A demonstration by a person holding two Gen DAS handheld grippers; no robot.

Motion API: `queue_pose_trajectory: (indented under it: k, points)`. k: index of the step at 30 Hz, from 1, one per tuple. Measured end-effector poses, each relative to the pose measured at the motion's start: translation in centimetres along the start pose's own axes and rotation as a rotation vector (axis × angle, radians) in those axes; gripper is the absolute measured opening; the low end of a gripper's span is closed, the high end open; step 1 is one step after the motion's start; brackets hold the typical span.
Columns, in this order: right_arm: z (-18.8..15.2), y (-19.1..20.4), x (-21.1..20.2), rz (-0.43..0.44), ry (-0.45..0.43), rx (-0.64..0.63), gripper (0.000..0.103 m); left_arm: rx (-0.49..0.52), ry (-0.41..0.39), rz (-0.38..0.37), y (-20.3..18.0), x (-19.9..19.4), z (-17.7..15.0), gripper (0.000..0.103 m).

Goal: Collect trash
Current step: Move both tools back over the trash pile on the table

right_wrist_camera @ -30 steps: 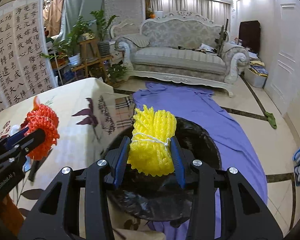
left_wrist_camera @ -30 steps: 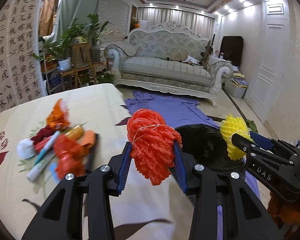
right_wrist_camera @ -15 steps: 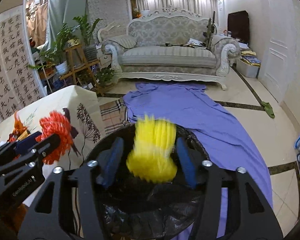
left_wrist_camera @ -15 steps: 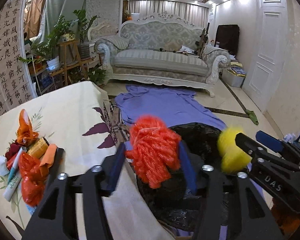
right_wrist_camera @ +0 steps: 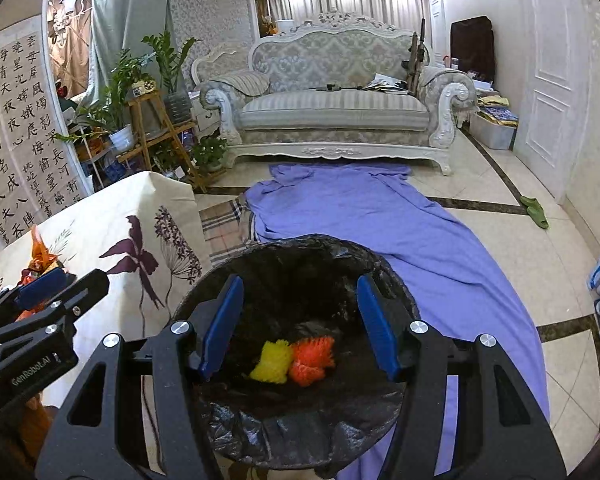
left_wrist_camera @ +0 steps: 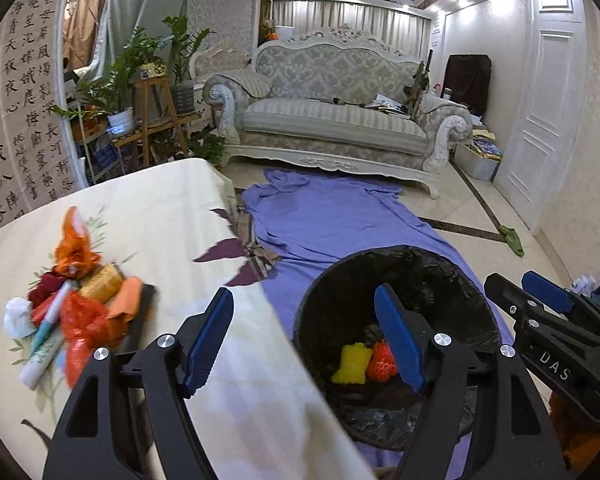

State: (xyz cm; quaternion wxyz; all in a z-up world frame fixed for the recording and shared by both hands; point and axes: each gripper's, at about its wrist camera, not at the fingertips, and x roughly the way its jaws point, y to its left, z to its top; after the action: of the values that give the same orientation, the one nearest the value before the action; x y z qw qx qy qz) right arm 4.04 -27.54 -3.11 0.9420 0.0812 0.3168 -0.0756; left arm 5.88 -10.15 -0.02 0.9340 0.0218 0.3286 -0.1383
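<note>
Right wrist view: the yellow foam net point(right_wrist_camera: 271, 367) and the orange foam net point(right_wrist_camera: 313, 361) lie touching at the bottom of the black bag-lined round bin point(right_wrist_camera: 296, 248). Above that bin the right gripper point(right_wrist_camera: 300, 330) stands released and empty, while the left gripper point(left_wrist_camera: 306, 340), at its rim, is opening with nothing between its jaws.

- A yellow foam net point(right_wrist_camera: 271, 366) and an orange foam net point(right_wrist_camera: 313, 360) are lying side by side, touching, at the bottom of the black-lined bin point(right_wrist_camera: 396, 292).
- A pile of leftover trash point(left_wrist_camera: 72, 312), wrappers and a marker, is sitting on the worktop point(left_wrist_camera: 172, 208).
</note>
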Motion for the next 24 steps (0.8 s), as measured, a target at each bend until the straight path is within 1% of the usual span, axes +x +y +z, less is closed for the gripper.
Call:
queue_pose_trajectory:
  k: [5,11,17,24]
  points:
    - [-0.4,1.7,-0.6,0.033,0.009,-0.017,0.058,-0.025,-0.011,0.038,1.8,-1.7,-0.5,0.071]
    - [-0.9,5.0,-0.9,0.094,0.028,-0.055,0.058,-0.071,-0.003,0.102,5.2,-3.6,-1.4,0.071]
    - [-1.2,9.1,-1.5,0.17,0.037,-0.112,0.058,-0.121,0.004,0.175,9.4,-5.4,-2.9,0.071]
    - [-1.3,14.3,-2.2,0.255,0.042,-0.197,0.058,-0.192,0.005,0.28,15.0,-7.4,-4.6,0.071]
